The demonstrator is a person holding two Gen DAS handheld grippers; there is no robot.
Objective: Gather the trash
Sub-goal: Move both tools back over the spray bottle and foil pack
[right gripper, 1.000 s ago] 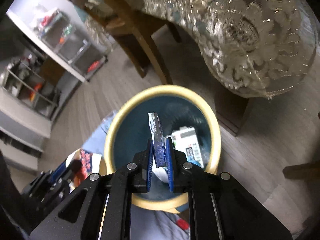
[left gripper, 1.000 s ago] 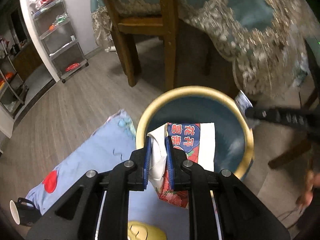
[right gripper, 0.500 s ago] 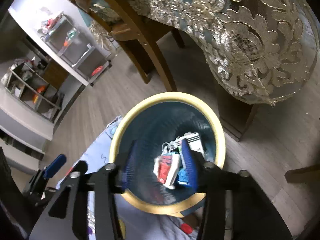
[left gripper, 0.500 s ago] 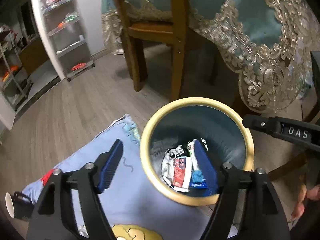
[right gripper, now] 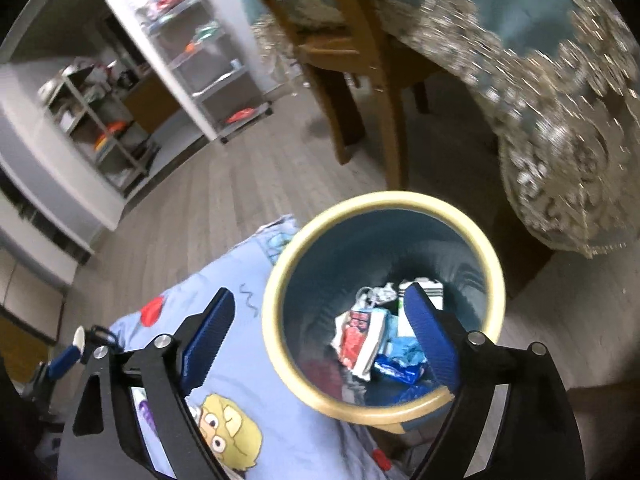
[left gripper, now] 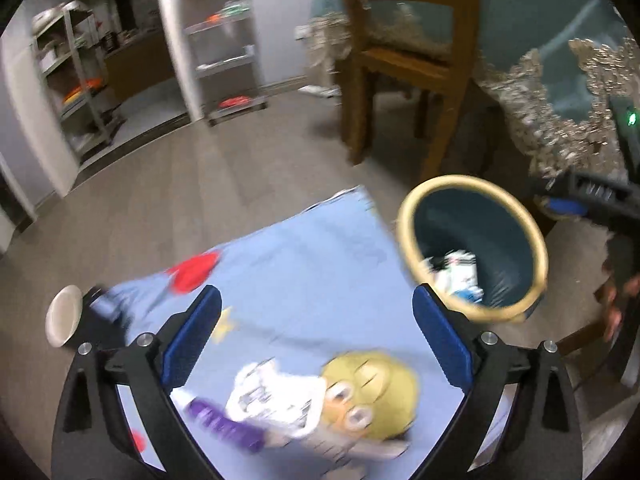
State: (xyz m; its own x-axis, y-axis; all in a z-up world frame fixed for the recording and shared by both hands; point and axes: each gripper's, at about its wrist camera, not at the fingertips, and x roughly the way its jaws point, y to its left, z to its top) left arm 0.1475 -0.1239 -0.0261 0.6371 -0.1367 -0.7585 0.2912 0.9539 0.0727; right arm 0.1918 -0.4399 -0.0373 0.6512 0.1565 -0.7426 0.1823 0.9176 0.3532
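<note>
A pale-blue cartoon-print blanket covers the grey wood floor, its corner just beside the round dark-teal bin with a yellow rim. Crumpled wrappers lie inside. Both the left gripper and the right gripper are opening, nothing between the fingers. A low swing could likely clip the rim and tip it; the wooden chair crowds the far side.

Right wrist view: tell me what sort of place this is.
Most likely a home dining area: a wooden chair tucked by a table under a lace-edged tablecloth, metal storage shelves along the wall, and a wastebasket on wood-look flooring beside a cartoon-print blanket.
</note>
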